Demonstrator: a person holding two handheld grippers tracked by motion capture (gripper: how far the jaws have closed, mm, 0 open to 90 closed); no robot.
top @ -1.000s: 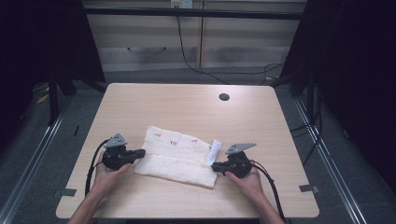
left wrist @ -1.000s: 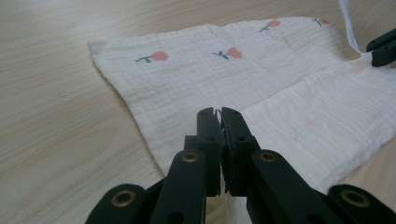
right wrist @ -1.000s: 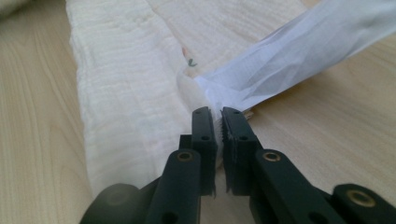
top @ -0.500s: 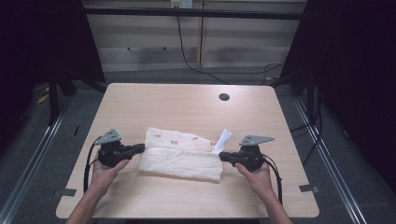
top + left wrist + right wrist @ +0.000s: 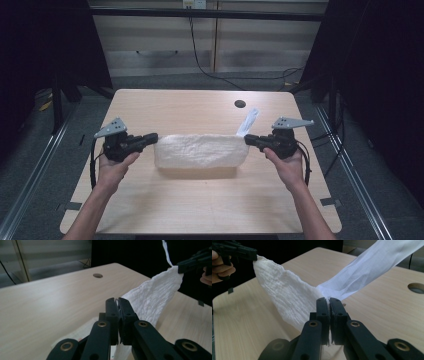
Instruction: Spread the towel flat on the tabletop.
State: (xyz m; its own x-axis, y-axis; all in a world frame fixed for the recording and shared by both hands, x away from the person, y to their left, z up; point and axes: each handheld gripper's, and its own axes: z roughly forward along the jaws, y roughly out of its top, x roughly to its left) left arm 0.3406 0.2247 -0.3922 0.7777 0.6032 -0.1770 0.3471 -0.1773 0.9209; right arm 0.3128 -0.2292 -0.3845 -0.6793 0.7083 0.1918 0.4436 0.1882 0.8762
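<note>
The left tongs (image 5: 151, 137) are pressed together on one end of a white towel (image 5: 200, 150), and the right tongs (image 5: 250, 140) pinch the opposite end; in each gripper view the black jaws stand tight against each other with cloth caught between them. The towel hangs stretched between the two, raised above the surface (image 5: 200, 205) and sagging a little in the middle, with its shadow on the wood beneath. A smooth white tag or flap (image 5: 248, 122) sticks up beside the right tongs, seen in the right gripper view as a thin plain strip (image 5: 372, 267) running away from the crinkled cloth.

The work in hand looks like lifting the towel to spread or fold it. To do it well, both hands should probably keep the same height and hold even tension, so the cloth stays flat and neither corner slips out. Pulling too hard apart could tug an end free; letting it go slack would let the middle drag and bunch.

The surface is a pale wooden table with rounded corners and a dark round cable hole (image 5: 240, 104) near its far edge. Beyond it stand a light panelled wall and a trailing black cable (image 5: 200, 60); dark curtains close both sides, and grey floor surrounds the table.
</note>
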